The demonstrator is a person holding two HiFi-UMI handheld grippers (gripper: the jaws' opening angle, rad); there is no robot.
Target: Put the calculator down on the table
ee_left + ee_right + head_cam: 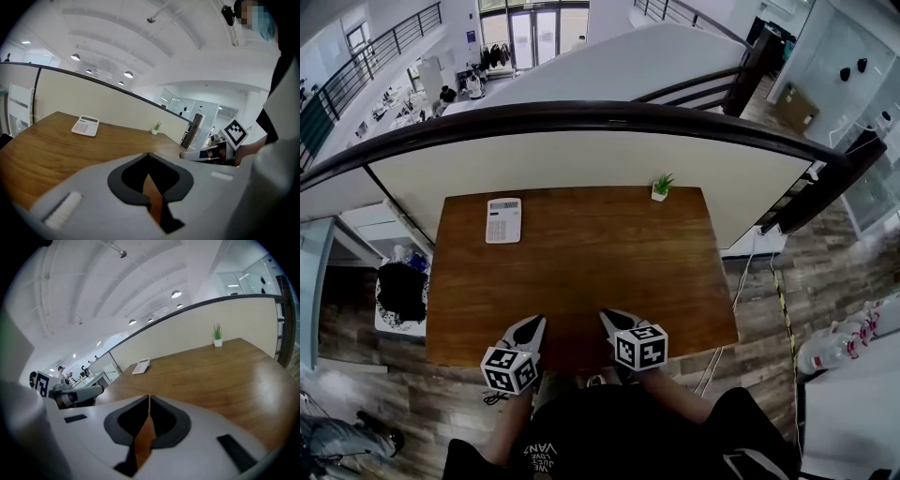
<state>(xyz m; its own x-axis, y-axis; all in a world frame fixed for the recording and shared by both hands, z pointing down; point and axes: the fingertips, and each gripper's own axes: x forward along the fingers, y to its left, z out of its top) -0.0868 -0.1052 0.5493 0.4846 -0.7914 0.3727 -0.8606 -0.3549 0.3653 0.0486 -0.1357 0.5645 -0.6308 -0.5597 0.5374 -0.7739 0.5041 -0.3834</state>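
The white calculator [503, 220] lies flat on the wooden table [581, 272], at its far left; it also shows as the calculator [85, 125] in the left gripper view and the calculator [141, 366] in the right gripper view. My left gripper [534, 323] and right gripper [607, 317] hover side by side over the table's near edge, far from the calculator. Both are shut with nothing between their jaws, as seen at the left gripper [148, 153] and the right gripper [149, 397]. Each gripper view catches the other gripper at its side.
A small potted plant [661, 187] stands at the table's far edge, right of centre. A curved wall with a dark rail [581, 117] runs behind the table. A black bag on a white stand [401, 292] sits left of the table. Cables trail on the floor at the right.
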